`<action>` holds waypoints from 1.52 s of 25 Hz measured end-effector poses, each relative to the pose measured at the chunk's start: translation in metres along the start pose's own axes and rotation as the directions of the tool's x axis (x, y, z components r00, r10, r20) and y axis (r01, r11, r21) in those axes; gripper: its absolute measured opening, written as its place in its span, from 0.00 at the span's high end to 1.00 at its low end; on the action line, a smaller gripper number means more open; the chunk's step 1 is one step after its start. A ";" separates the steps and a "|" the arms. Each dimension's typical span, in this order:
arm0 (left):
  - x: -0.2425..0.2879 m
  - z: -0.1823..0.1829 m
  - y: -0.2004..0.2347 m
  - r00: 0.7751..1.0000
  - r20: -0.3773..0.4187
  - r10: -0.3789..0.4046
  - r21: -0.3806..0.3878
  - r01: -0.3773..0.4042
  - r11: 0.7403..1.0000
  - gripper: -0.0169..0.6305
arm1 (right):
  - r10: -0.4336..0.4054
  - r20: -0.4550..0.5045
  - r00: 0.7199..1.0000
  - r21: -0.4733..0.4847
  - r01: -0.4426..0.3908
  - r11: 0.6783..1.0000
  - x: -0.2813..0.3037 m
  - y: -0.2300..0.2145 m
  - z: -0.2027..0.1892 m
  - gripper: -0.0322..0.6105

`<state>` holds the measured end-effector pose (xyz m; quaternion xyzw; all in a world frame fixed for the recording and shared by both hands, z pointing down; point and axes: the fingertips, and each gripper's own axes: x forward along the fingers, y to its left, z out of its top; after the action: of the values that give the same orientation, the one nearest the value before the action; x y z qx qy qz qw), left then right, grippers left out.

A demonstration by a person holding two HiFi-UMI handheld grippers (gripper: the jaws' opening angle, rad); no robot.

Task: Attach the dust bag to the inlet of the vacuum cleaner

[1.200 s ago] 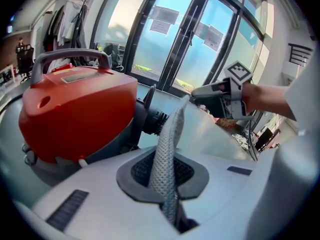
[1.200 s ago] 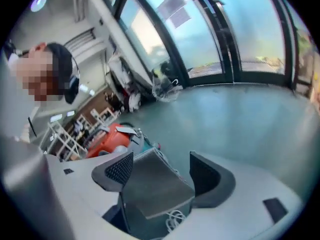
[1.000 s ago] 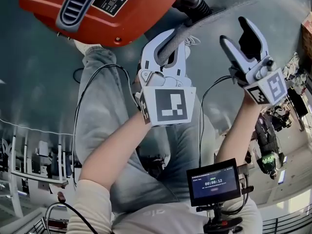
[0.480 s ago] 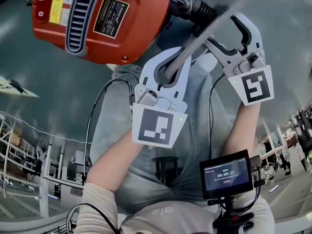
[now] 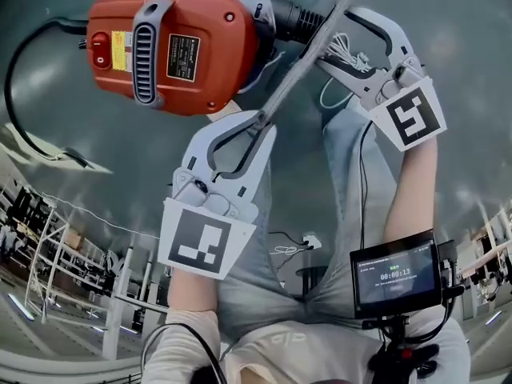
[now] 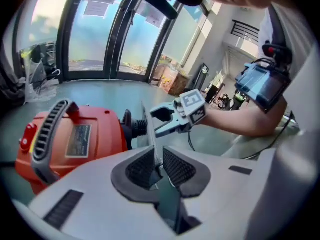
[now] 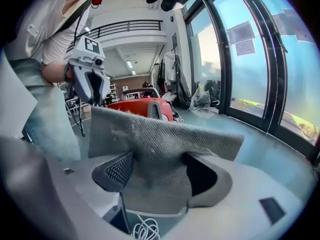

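Head view shows the orange-red vacuum cleaner (image 5: 172,50) on the floor (image 5: 96,166). Its housing carries a yellow label (image 5: 122,45) and a black rating plate (image 5: 183,56), both printed too small to read. A small monitor (image 5: 398,272) at the person's waist shows a timer reading 00:00:13.

The dust bag (image 5: 300,62) is grey woven mesh, seen edge-on as a taut strip. It runs from the left claw (image 5: 258,121) up past the vacuum's black ribbed inlet (image 5: 300,16), lying just beside it and not fitted over it. What the bag holds cannot be seen.

In the left gripper view the bag's thin edge (image 6: 151,134) stands between the ridged pads of the left claw (image 6: 156,156). Its jaws have just been easing apart, yet the pads pinch the fabric. In the right gripper view the right claw (image 7: 155,169) is clamped on a bunched fold of the bag (image 7: 165,149). A white drawstring (image 7: 145,229) is coiled just below that fold.
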<state>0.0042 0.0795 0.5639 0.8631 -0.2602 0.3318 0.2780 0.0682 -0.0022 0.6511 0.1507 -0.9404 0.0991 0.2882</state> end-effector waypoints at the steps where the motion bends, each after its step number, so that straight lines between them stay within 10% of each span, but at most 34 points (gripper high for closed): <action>1: -0.011 0.008 0.000 0.999 -0.013 -0.043 0.033 0.043 0.999 0.91 | 0.001 -0.002 1.000 -0.002 -0.001 1.000 0.000 -0.002 0.000 0.42; 7: -0.013 0.060 0.081 0.984 0.145 0.106 -0.199 -0.076 0.977 0.91 | 0.002 -0.010 1.000 -0.045 -0.002 0.999 0.002 -0.009 0.006 0.42; 14: -0.013 0.029 0.111 0.914 -0.094 0.395 -0.102 -0.403 0.909 0.96 | 0.025 -0.062 0.998 -0.112 -0.032 0.993 0.008 0.009 0.010 0.42; 24: -0.005 0.026 0.118 0.949 -0.117 0.293 -0.292 -0.315 0.903 0.96 | 0.072 -0.151 0.986 -0.157 -0.096 0.983 0.020 0.007 0.003 0.42; 30: 0.005 0.026 0.115 0.939 -0.102 0.327 -0.283 -0.343 0.896 0.96 | 0.172 -0.133 0.976 0.026 -0.170 0.985 0.023 0.004 0.006 0.43; 35: -0.009 0.028 0.114 0.939 -0.084 0.334 -0.264 -0.344 0.901 0.96 | 0.058 -0.280 0.958 -0.294 -0.143 0.945 0.024 0.018 0.020 0.43; 38: -0.006 0.030 0.110 0.939 -0.072 0.336 -0.257 -0.343 0.903 0.96 | 0.057 -0.238 0.970 -0.263 -0.121 0.957 0.018 0.012 0.017 0.43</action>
<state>-0.0569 -0.0167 0.5743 0.7550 -0.4449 0.3486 0.3326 0.0413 0.0005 0.6464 0.0540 -0.9117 -0.0034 0.4074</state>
